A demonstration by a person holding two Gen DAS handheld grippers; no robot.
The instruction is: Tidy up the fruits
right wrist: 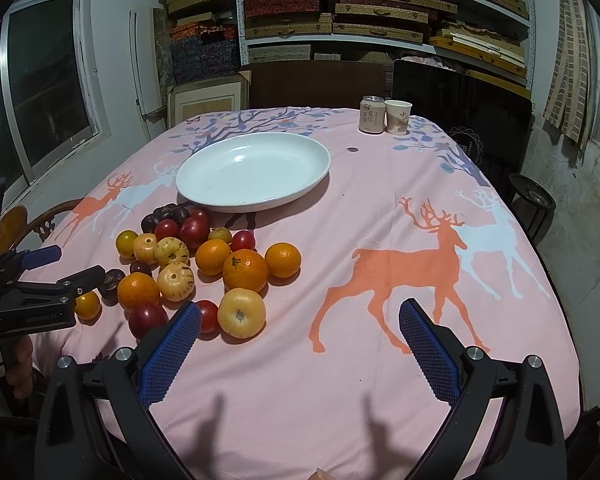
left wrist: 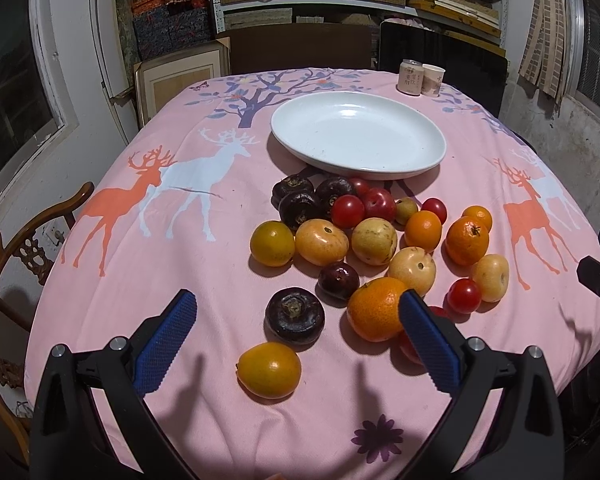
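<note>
Shelves (right wrist: 384, 12) stacked with flat boxes stood behind a table under a pink tablecloth (right wrist: 360, 380) printed with deer and trees. Toward the far edge of the table sat a white plate (right wrist: 204, 196), with nothing on it, and near the far right corner a drink can (right wrist: 371, 115) stood touching a paper cup (right wrist: 398, 117).

Loose fruit (left wrist: 370, 236) lay in a cluster on the cloth just in front of the plate: oranges, yellow speckled fruits, red cherry tomatoes and dark purple fruits. One small orange-yellow fruit (left wrist: 269, 369) lay apart, closest to the near edge.

Over that cluster hovered the left gripper (left wrist: 298, 316), spread wide and empty, with a dark purple fruit (left wrist: 295, 315) and an orange (left wrist: 374, 308) between its blue pads. To the right of the fruit, the right gripper (right wrist: 300, 324) was spread wide too, holding nothing, above bare cloth.
</note>
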